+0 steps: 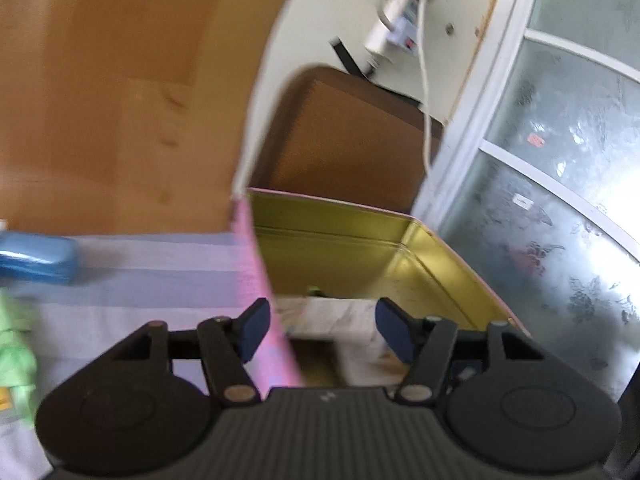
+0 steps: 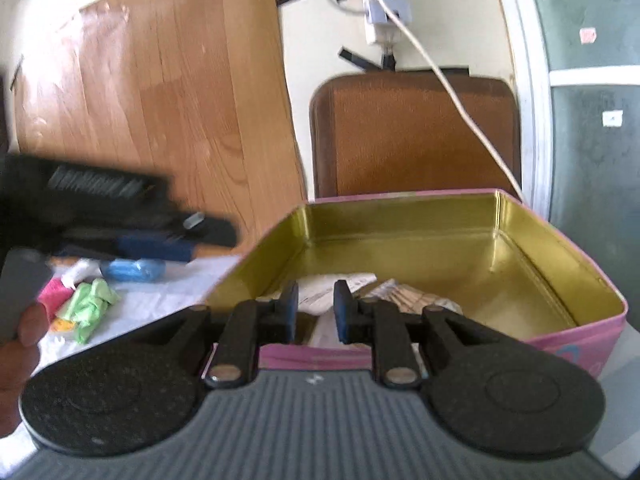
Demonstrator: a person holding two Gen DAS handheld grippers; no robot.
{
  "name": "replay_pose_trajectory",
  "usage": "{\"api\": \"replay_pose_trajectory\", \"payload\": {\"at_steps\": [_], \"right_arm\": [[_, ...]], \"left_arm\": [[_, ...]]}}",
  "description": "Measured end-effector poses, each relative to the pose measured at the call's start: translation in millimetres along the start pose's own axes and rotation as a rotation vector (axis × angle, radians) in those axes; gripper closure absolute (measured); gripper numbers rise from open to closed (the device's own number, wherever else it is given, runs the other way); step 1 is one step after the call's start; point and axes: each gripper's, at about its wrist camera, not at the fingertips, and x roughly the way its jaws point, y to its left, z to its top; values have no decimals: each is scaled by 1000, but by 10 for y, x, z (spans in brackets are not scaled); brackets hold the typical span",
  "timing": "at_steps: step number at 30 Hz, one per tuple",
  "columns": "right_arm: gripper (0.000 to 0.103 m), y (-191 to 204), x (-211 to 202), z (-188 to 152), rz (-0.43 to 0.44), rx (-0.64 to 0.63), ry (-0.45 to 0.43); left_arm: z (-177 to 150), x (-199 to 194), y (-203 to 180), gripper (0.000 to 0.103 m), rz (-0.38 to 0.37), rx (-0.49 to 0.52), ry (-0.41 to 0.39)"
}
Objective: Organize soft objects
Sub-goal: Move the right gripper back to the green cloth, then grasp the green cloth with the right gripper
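A pink tin box with a gold inside (image 2: 460, 236) stands on the white cloth; it also shows in the left wrist view (image 1: 360, 240). Pale soft packets (image 2: 320, 292) lie inside it near the front wall. My right gripper (image 2: 316, 312) hangs over the front wall, its fingers a narrow gap apart with a white packet (image 2: 326, 328) between them. My left gripper (image 1: 320, 326) is open and empty, straddling the box's pink left wall above a white packet (image 1: 332, 316). A green soft item (image 2: 90, 306), a pink one (image 2: 50, 296) and a blue one (image 2: 132, 270) lie on the cloth at the left.
A brown chair back (image 2: 412, 132) stands behind the box. A wooden board (image 2: 160, 100) leans on the wall, with a white cable (image 2: 452, 96) hanging down. A frosted glass door (image 1: 560, 180) is at the right. The left gripper's body (image 2: 100, 208) shows blurred at left.
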Motion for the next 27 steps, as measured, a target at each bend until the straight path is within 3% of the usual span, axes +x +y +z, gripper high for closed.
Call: {"api": "replay_pose_trajectory", "payload": {"at_steps": [3,6,13,16,19,25,26,27], "right_arm": [[80,128,-114,10,18,7,-53],[80,391,-172,32,98,-3,-54],[80,1300,210,-77,328,-75,123],[74,1781,361,-112,392,-174,165],[56,2191,561,-133,439,-225,200],[52,2440,1359,-65,320,-198,306],[54,2446,1495,-68,318,-190,344],[75,2440,1583,-77,326,-176,389]], "left_arm": [[-130,-401,291,38,66,-9,-61],[-370,-771,695,38,167,-54,-99],[-820,-1482,1793,38,455,-252,-171],[-964,-1718,2095,38,523,-321,-227],[-1047,-1905,2334,38,454,-449,-297],[-1023,-1875,2213,36,438,-365,-312],[-1016,-1849,2179,36,443,-344,-312],[-1012,-1829,2157,36,447,-328,-313]]}}
